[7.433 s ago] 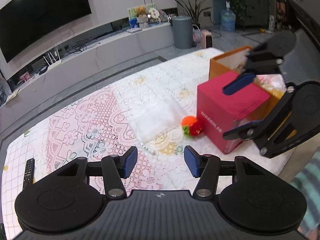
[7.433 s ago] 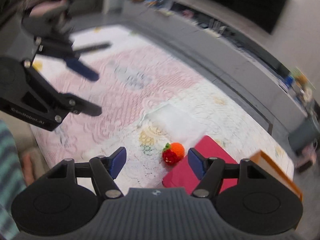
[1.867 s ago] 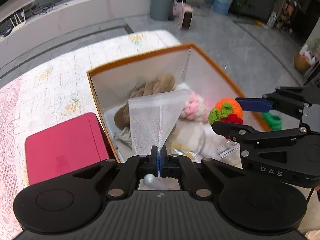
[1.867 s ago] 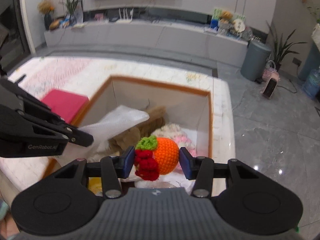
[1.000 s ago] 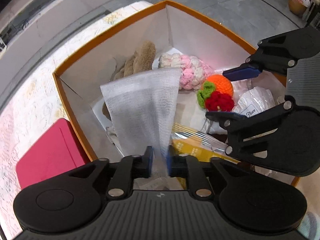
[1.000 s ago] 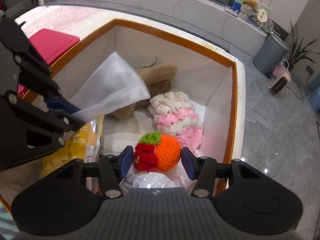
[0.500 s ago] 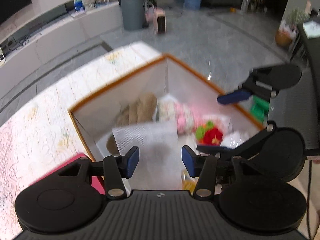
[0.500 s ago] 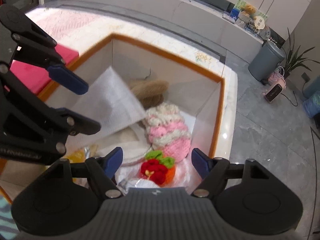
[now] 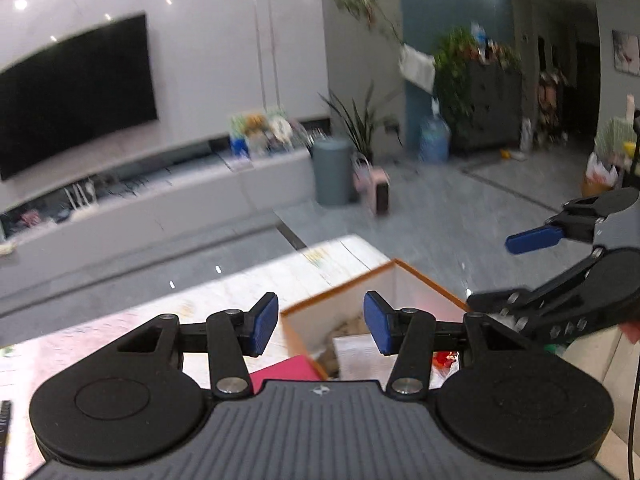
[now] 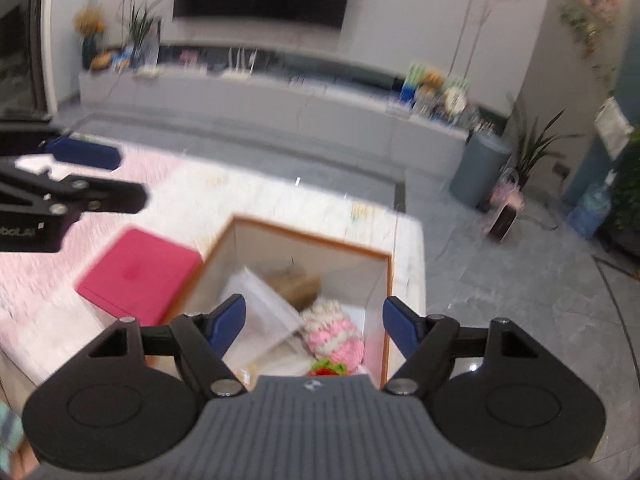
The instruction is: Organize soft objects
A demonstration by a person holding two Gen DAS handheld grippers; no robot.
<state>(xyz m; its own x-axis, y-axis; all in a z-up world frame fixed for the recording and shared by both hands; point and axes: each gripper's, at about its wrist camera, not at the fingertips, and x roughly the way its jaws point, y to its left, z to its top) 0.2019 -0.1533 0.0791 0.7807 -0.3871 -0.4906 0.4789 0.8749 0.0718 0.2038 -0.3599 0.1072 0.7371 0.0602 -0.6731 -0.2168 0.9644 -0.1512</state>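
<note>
left hand-held gripper (image 9: 318,322): released, nothing between the blue pads, above the near edge of the box
right hand-held gripper (image 10: 314,326): released, jaws wide, empty, over the box (also seen from the left wrist view at far right)
box (image 10: 304,240): orange-rimmed, open top, sits at the end of the counter (image 10: 280,196) on a lace cloth
white mesh bag (image 10: 260,312): inside the box, leaning on the left side
crochet strawberry (image 10: 326,368): inside the box, near corner, red and green part visible (rest hidden by the gripper body)
pink-white knit piece (image 10: 334,334): in the box, just beside the strawberry
brown plush (image 10: 296,284): in the box, toward the back
red case (image 10: 138,274): on the counter, touching the box's left wall
image quality: both views motion-blurred
</note>
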